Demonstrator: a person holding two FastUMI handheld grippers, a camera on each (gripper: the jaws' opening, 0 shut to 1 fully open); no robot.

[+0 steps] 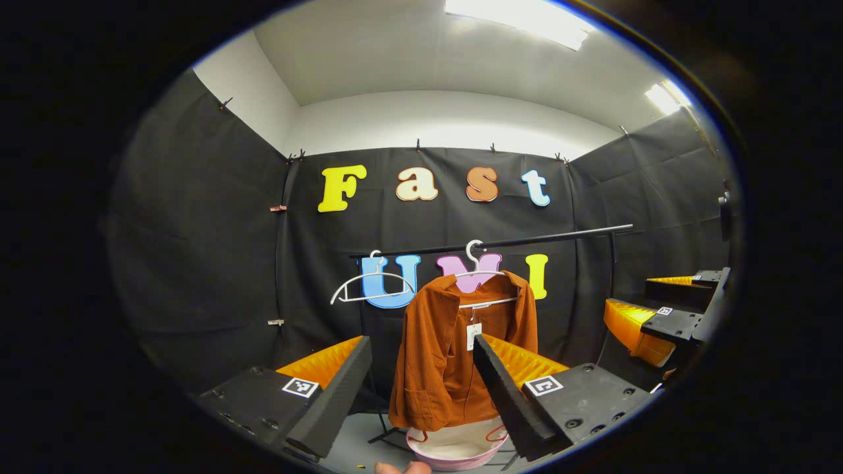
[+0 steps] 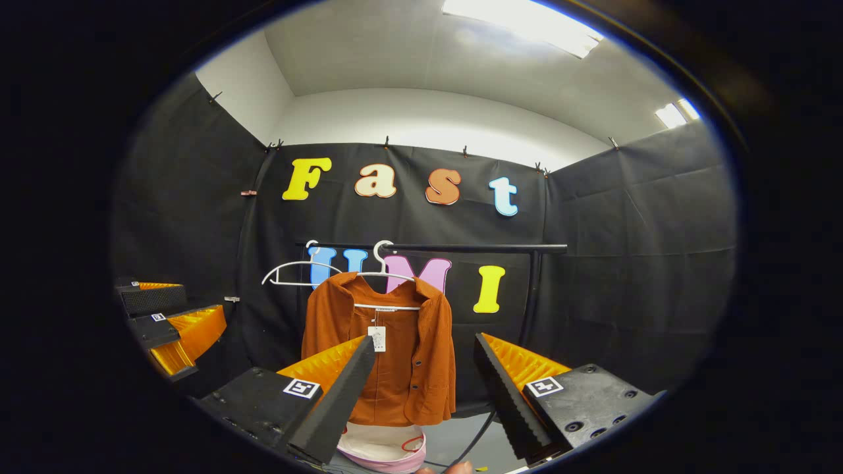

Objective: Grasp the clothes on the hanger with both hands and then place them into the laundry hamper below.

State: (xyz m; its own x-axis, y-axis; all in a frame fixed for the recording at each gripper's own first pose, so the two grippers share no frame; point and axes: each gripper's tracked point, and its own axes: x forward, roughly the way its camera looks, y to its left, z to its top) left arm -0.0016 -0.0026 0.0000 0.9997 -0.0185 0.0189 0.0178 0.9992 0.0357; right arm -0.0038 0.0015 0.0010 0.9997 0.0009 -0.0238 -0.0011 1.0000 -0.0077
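Still hanging on the rail (image 1: 490,242): one rust-orange shirt (image 1: 461,349) on a white hanger (image 1: 477,271), with a paper tag (image 1: 473,334) dangling at the collar. Sitting right below the hem, one pink laundry hamper (image 1: 454,451) on the floor.

Holding both claws apart from the cloth. Left gripper (image 1: 421,382) released, jaws spread wide, gripping nothing. Right gripper (image 2: 421,382) likewise released and gripping nothing, also showing at the right edge of the left gripper view.

Risks, judging from this layout: pinching only one loose layer or the tag, so slipping mid-lift. Pulling straight down with the shoulders hooked on the hanger, so dragging the hanger off the rail or swinging it. Knocking the bare hanger (image 1: 372,286) hanging just beside on the left. Releasing off-centre, so draping cloth over the hamper rim.

Counting: two hangers (one loaded, one bare), one shirt, one hamper, one rail, two grippers, one tag. Fingertip (image 1: 402,468) peeking in at the bottom edge.
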